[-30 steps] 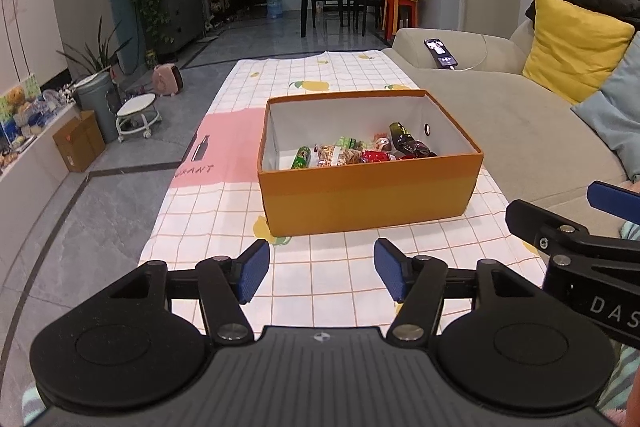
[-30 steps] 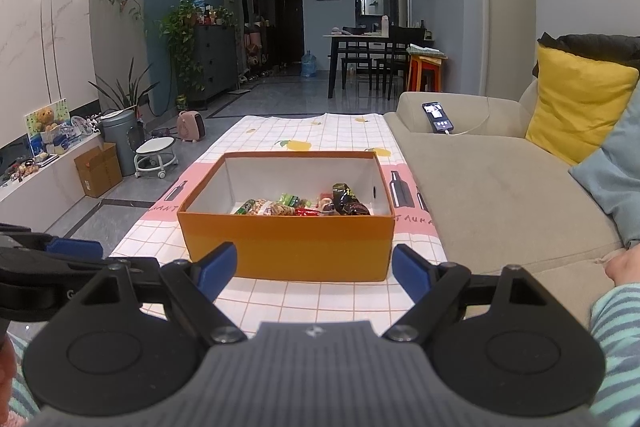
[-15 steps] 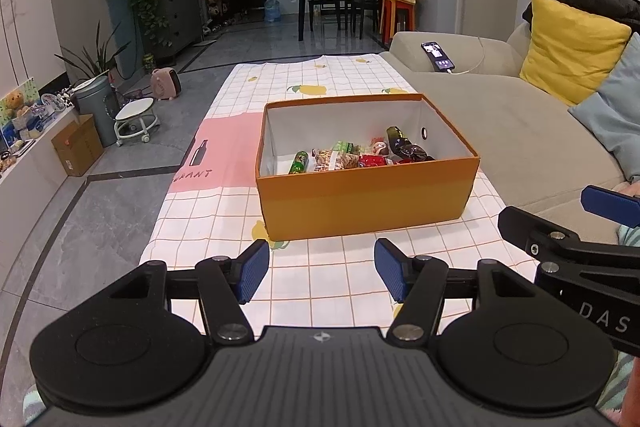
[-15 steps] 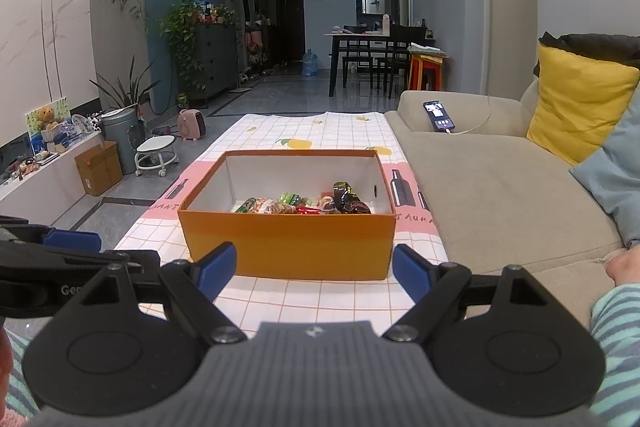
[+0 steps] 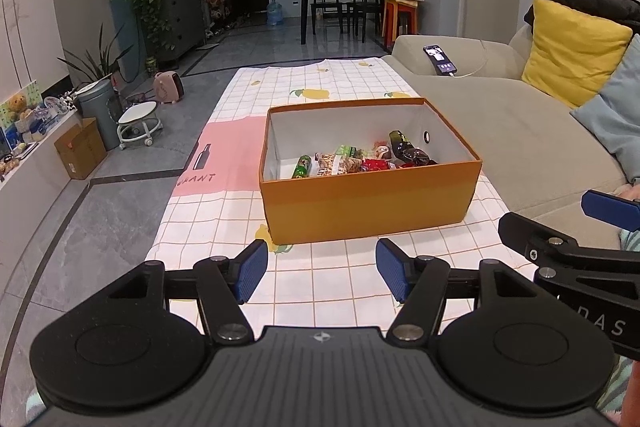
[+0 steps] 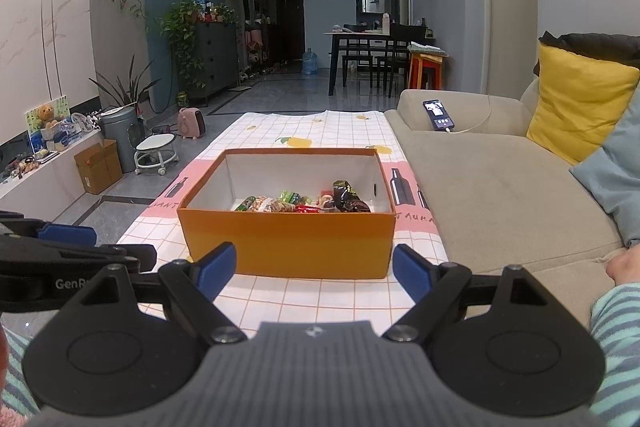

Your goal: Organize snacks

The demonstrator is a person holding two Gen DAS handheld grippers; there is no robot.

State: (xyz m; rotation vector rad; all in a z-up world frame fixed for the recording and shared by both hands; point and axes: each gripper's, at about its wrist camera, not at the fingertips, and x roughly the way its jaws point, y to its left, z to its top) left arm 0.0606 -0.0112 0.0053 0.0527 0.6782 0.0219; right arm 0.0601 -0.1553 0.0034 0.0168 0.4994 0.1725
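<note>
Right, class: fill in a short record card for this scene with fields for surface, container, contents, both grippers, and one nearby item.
surface: checked tablecloth with pear prints
container: orange box, lid off, white inside
contents: snacks, piled toward the near wall
left gripper: jaws opening, nothing between them, short of the box
right gripper: jaws open, empty, short of the box
nearby: phone on the sofa, cable attached

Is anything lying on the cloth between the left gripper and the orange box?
Nothing: in the left wrist view only bare checked tablecloth, with a printed lemon, lies between the left gripper, jaws opening and empty, and the orange box.
</note>
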